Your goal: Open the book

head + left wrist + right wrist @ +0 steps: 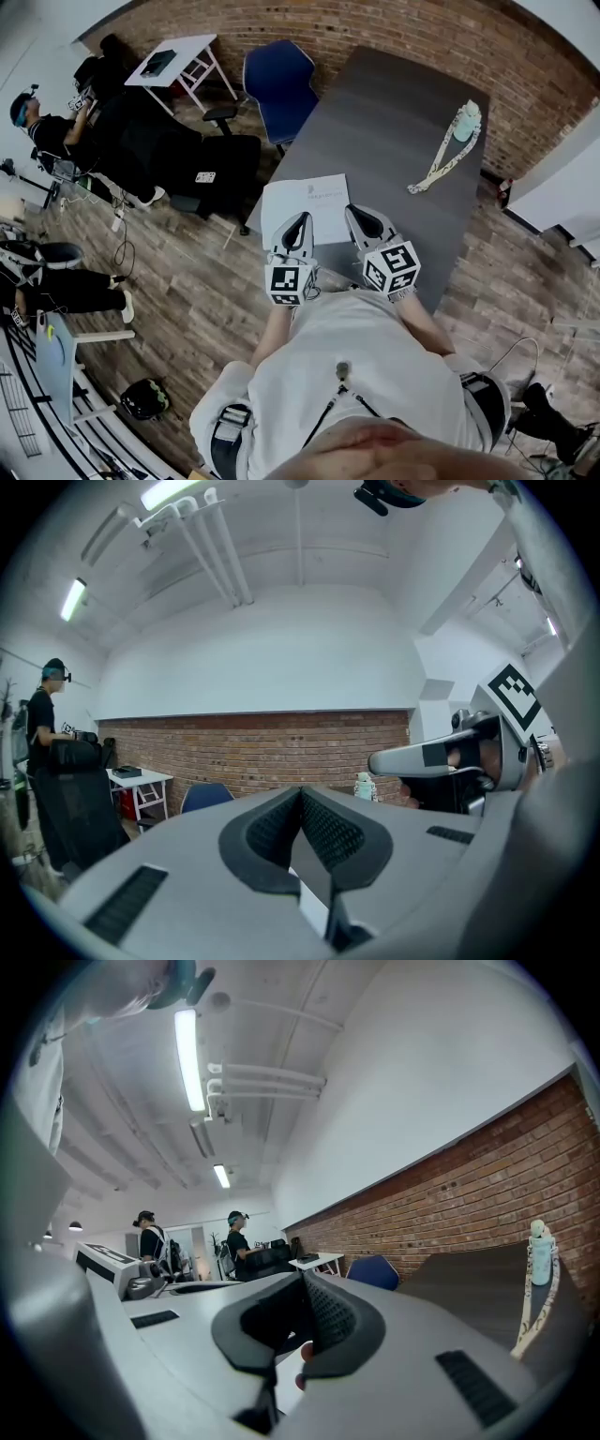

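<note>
Fingers on left gripper and right gripper are pressed together, nothing pinched. Both sit at the near edge of the book.

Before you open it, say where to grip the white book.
Pinch just the cover at the near right corner of the book, coming in level from the near side, where the right tongs are. It lies flat and closed on the table, so only edges offer a hold. The spine's side is unclear.

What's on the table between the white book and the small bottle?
Only the lanyard from the bottle, trailing toward the book; otherwise bare grey tabletop, as the head view shows.
</note>
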`<action>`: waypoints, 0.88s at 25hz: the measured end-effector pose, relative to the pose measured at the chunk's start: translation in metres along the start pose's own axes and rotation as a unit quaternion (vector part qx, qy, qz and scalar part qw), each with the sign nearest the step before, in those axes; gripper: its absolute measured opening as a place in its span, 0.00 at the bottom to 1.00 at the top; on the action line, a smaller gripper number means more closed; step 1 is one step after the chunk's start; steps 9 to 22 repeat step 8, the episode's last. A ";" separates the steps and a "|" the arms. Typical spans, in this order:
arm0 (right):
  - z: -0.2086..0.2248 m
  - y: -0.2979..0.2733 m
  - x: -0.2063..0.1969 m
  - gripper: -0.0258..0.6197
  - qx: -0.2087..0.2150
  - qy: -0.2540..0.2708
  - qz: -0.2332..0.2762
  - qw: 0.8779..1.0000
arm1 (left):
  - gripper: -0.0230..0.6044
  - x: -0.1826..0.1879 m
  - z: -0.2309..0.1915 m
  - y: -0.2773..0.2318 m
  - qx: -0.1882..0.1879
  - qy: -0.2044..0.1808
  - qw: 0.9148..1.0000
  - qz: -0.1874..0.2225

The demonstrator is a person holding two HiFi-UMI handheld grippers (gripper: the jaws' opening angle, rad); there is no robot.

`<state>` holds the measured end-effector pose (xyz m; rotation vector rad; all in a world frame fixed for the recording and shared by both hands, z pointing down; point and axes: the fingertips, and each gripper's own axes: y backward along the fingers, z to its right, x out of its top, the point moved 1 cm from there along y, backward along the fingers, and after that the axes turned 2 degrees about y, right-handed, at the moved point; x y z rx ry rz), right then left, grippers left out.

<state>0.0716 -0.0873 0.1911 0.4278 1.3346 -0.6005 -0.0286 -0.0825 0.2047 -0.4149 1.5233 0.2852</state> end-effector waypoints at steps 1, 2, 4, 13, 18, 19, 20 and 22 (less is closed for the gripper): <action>0.001 0.001 0.000 0.10 0.000 0.001 0.001 1.000 | 0.07 0.000 0.001 0.000 0.000 0.000 1.000 0.000; 0.002 0.002 0.000 0.10 -0.001 0.002 0.001 1.000 | 0.07 0.000 0.001 0.000 0.001 -0.001 1.000 0.000; 0.003 0.003 -0.001 0.10 -0.002 0.002 0.000 1.000 | 0.07 -0.001 0.003 -0.001 0.001 -0.002 1.000 0.000; 0.004 0.003 -0.002 0.10 -0.003 0.000 -0.001 1.000 | 0.07 -0.002 0.005 -0.002 -0.001 -0.003 1.000 -0.002; 0.004 0.003 -0.002 0.10 -0.003 0.000 -0.001 1.000 | 0.07 -0.002 0.005 -0.002 -0.001 -0.003 1.000 -0.002; 0.004 0.003 -0.002 0.10 -0.003 0.000 -0.001 1.000 | 0.07 -0.002 0.005 -0.002 -0.001 -0.003 1.000 -0.002; 0.004 0.003 -0.002 0.10 -0.003 0.000 -0.001 1.000 | 0.07 -0.002 0.005 -0.002 -0.001 -0.003 1.000 -0.002; 0.004 0.003 -0.002 0.10 -0.003 0.000 -0.001 1.000 | 0.07 -0.002 0.005 -0.002 -0.001 -0.003 1.000 -0.002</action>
